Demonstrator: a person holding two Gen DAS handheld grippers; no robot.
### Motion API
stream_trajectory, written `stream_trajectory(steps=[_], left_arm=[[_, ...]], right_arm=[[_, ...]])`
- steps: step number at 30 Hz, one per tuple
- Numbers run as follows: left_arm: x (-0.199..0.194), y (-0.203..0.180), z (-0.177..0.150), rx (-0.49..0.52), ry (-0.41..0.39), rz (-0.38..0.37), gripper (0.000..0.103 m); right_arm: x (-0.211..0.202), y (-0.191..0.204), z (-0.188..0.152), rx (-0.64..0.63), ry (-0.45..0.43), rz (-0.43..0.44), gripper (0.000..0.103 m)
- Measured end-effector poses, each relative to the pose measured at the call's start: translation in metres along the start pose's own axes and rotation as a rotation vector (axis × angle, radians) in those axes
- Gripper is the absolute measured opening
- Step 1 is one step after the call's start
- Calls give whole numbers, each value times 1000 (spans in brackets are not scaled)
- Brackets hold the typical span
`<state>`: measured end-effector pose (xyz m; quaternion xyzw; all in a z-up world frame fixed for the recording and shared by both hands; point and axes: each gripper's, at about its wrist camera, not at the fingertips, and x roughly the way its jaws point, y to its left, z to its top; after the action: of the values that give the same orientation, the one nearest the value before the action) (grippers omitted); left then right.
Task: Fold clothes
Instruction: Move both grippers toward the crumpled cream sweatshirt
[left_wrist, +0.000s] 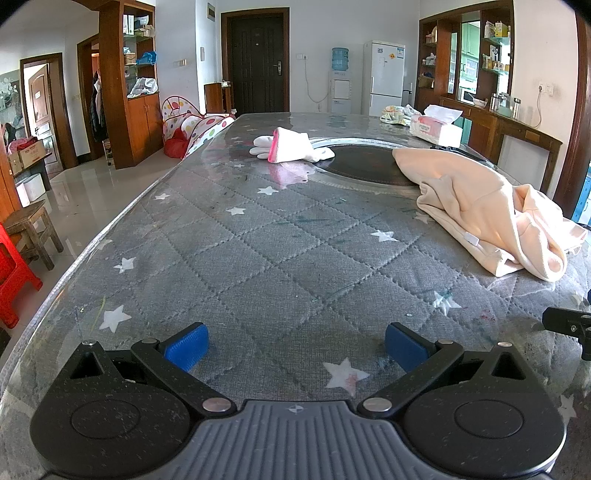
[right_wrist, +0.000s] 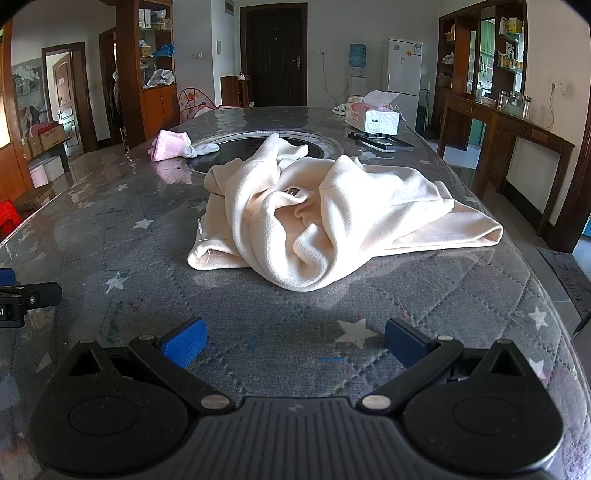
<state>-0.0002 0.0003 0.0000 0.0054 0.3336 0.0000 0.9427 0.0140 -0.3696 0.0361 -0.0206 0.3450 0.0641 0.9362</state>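
Note:
A crumpled cream fleece garment (right_wrist: 325, 218) lies on the grey quilted table (right_wrist: 258, 325), straight ahead of my right gripper (right_wrist: 293, 345). In the left wrist view the garment (left_wrist: 480, 206) is at the far right. My left gripper (left_wrist: 295, 345) is open and empty, low over bare tablecloth. My right gripper is open and empty, a short way in front of the garment's near edge. A small folded pink and white garment (left_wrist: 291, 149) lies farther back on the left, also seen in the right wrist view (right_wrist: 173, 146).
A dark round inset (right_wrist: 258, 151) sits in the table's middle under the cream garment's far end. A tissue box (right_wrist: 373, 116) and a black frame (right_wrist: 384, 142) lie at the back right. The table's curved edge (left_wrist: 122, 229) falls away left, with stools beyond.

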Motion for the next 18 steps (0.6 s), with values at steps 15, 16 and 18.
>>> stream_trajectory(steps=[15, 16, 18], left_arm=[[-3, -5, 4, 2, 31, 17, 103], [-4, -7, 5, 10, 36, 20, 103], [-7, -12, 6, 35, 38, 26, 103]], right_arm=[[-1, -1, 0, 4, 0, 4, 103], [-1, -2, 0, 4, 0, 4, 103], [-1, -2, 0, 3, 1, 3, 103]])
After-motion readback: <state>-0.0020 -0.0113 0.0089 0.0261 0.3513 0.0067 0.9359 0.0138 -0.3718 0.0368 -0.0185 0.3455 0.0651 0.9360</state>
